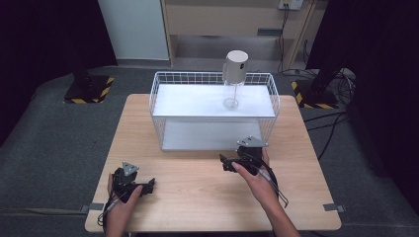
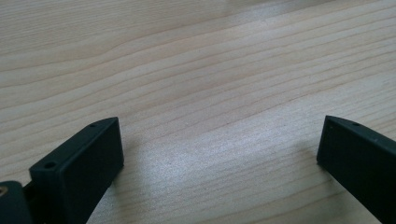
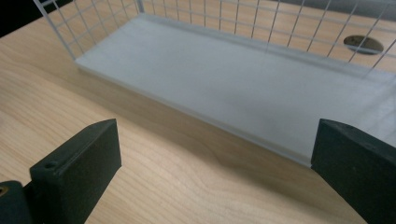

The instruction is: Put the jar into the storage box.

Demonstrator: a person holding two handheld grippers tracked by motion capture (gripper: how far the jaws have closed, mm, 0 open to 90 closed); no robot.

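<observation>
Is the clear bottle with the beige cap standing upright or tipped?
Upright: the clear bottle with the beige cap stands on the white wire shelf's top level, cap uppermost.

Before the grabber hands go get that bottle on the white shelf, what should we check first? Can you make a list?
1. Right gripper open: ok, its jaws stand wide apart in the right gripper view.
2. Left gripper open: ok, jaws wide apart with bare wood between them.
3. Both grippers free of a load: ok, nothing sits between either pair of jaws.
4. Bottle upright: ok, it stands on the top shelf of the wire rack with its white cap up.
5. Way to the bottle free: ok, the table between the right gripper and the rack is bare.
6. Bottle full or empty: cannot tell, the clear body is too small to read.
</observation>
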